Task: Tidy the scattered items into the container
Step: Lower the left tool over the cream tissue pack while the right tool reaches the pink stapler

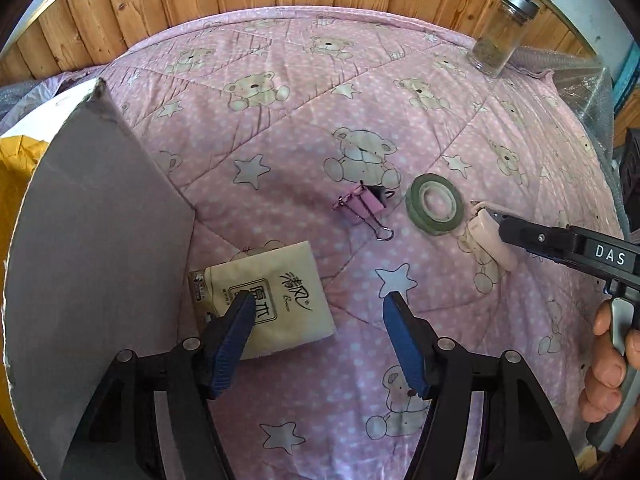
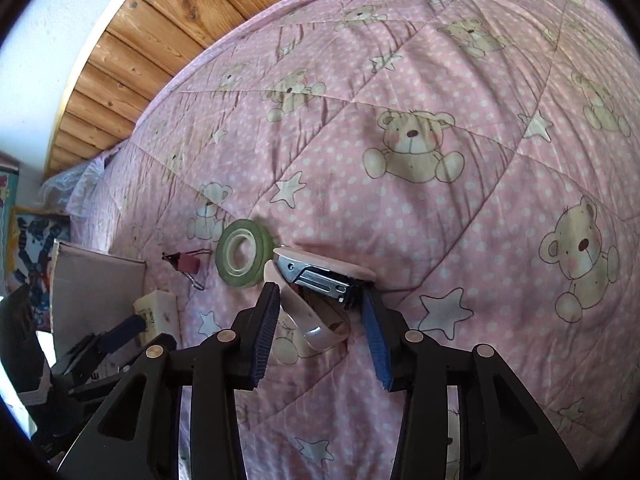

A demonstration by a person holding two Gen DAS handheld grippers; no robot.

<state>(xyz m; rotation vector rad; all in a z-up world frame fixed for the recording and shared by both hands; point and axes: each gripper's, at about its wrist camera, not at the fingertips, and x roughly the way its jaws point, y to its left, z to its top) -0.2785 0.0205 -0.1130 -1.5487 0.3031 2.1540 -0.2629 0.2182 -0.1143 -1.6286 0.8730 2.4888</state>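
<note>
Quilt (image 1: pixel 304 128), pink with bears and stars, carries all the scattered items. Left gripper (image 1: pixel 316 304) stands with its jaws wide apart above the quilt's near edge; its left blue finger overlaps a beige tissue pack (image 1: pixel 276 292) lying flat just beside the grey cardboard container (image 1: pixel 96 216) at the quilt's left edge. Right gripper (image 2: pixel 320 300) has its jaws spread around a pale pink stapler (image 2: pixel 320 276), one finger on each side of it; whether the pads touch the stapler cannot be told. Roll of green tape (image 1: pixel 435 204) lies flat near the quilt's middle, just beside the stapler's front end. Pink binder clip (image 1: pixel 362 204) lies just left of the tape, apart from it. Glass jar (image 1: pixel 500 28) with a metal lid stands upright near the quilt's far right corner. Hand (image 1: pixel 612 364) grips the right gripper's handle.
</note>
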